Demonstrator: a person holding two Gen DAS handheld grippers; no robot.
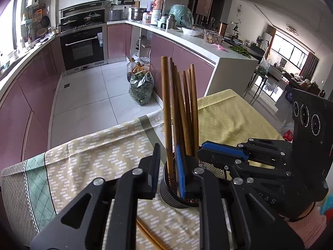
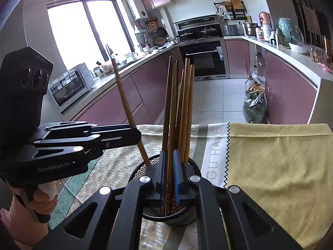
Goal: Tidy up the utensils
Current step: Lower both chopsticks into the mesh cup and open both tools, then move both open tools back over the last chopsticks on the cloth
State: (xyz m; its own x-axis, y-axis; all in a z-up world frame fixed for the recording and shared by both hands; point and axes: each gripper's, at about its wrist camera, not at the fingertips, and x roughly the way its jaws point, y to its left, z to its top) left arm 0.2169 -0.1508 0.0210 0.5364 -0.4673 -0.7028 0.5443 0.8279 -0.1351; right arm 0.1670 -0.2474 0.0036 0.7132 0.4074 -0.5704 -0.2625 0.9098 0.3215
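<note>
Right gripper point(image 2: 169, 162): clenched low on the chopstick bundle point(image 2: 183, 104), blue pad pressed right against the sticks, just over the cup.
Left gripper point(image 1: 167, 164): fingers sit either side of a single chopstick point(image 1: 166, 104). There are thin slivers of gap on both sides in its own view, so honestly can't tell if it's actually pinching or just loosely around it.
Single chopstick: leans away from the rest, lower tip inside the mesh holder point(image 2: 135, 173), top end pointing toward the window side.
Chopstick bundle: standing pretty much upright in the holder, fanned a bit at the top, patterned ends down in the cup.
Mesh holder: black, round, upright on the patterned cloth point(image 1: 93, 156), right between the two grippers.
Loose chopsticks point(image 1: 149, 237): a pair lying flat on the cloth, near the holder, at the bottom of the left view.
Yellow cloth point(image 2: 281, 166): spread just beside the patterned one, on the holder's right.
</note>
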